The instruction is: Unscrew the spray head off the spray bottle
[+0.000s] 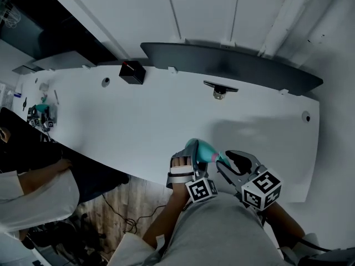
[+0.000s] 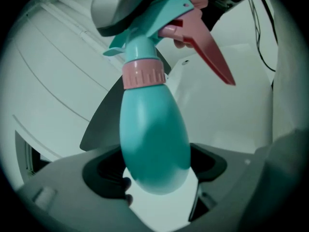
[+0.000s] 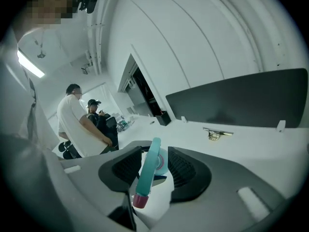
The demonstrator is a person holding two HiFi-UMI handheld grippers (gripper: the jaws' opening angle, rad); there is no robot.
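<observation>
Bottle (image 2: 153, 129) gripped by down-tilted left gripper (image 2: 155, 168).

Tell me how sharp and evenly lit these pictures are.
Head view: dim, bluish, soft shadow on the table. Left gripper view: fisheye bend, dark corners, spray bottle close and slightly soft. Right gripper view: straight lines bow, dark corners, spray head fairly sharp.
</observation>
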